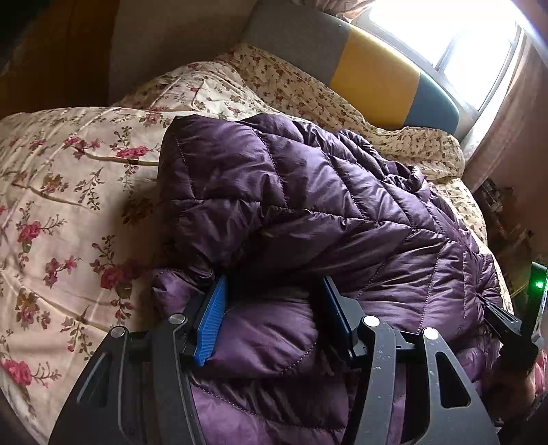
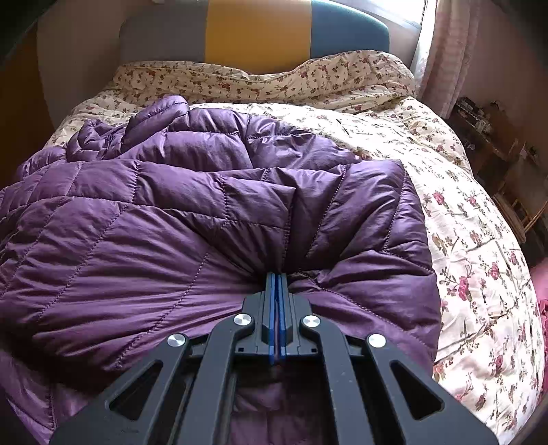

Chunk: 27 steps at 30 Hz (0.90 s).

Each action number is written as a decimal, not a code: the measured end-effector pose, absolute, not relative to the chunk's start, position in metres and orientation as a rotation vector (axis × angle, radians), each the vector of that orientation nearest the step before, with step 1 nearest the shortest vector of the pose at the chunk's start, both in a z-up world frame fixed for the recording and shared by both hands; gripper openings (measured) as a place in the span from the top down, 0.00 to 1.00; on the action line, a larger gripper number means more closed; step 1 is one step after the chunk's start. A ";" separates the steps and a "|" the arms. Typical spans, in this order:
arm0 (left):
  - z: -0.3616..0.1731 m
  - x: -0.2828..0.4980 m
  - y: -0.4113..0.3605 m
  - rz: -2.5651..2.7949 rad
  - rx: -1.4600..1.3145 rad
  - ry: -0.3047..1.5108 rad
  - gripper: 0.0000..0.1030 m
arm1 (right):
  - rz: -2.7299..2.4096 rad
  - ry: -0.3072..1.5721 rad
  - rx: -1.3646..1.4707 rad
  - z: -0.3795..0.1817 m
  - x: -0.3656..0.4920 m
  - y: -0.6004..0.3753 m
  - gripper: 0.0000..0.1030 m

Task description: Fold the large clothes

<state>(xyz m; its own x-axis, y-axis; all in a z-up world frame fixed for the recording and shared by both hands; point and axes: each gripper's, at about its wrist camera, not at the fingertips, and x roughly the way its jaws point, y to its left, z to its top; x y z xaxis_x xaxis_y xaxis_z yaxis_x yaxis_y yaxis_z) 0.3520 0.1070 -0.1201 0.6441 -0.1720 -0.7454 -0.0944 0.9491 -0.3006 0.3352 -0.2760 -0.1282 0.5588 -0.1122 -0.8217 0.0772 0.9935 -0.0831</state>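
A purple quilted down jacket (image 1: 308, 205) lies bunched on a floral bedspread (image 1: 68, 205). My left gripper (image 1: 274, 287) is open, its blue pads (image 1: 212, 318) set wide on either side of a puffy fold of the jacket's near edge. In the right wrist view the jacket (image 2: 171, 222) fills the left and middle. My right gripper (image 2: 277, 277) is shut on a pinched fold of the jacket, creases radiating from the closed pads. The right gripper also shows at the right edge of the left wrist view (image 1: 507, 325).
The bedspread (image 2: 479, 239) extends bare to the right of the jacket and to the left in the left wrist view. A grey, yellow and blue headboard (image 2: 257, 30) stands at the far end. A bright window (image 1: 445, 34) and pink curtain (image 2: 452, 51) are at the right.
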 end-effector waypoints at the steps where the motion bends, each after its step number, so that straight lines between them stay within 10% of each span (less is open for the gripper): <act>1: -0.117 0.352 0.106 -0.042 -0.317 0.879 0.46 | -0.113 0.975 -0.046 -0.127 0.335 -0.274 1.00; 5: -0.099 0.347 0.100 -0.032 -0.303 0.866 0.24 | -0.122 0.992 -0.064 -0.118 0.338 -0.270 0.95; 15: -0.057 0.357 0.097 -0.039 -0.254 0.756 0.23 | -0.040 0.850 0.005 -0.065 0.336 -0.231 0.43; 27: -0.093 0.396 0.089 -0.029 -0.181 0.832 0.23 | 0.067 0.899 -0.025 -0.107 0.365 -0.175 0.29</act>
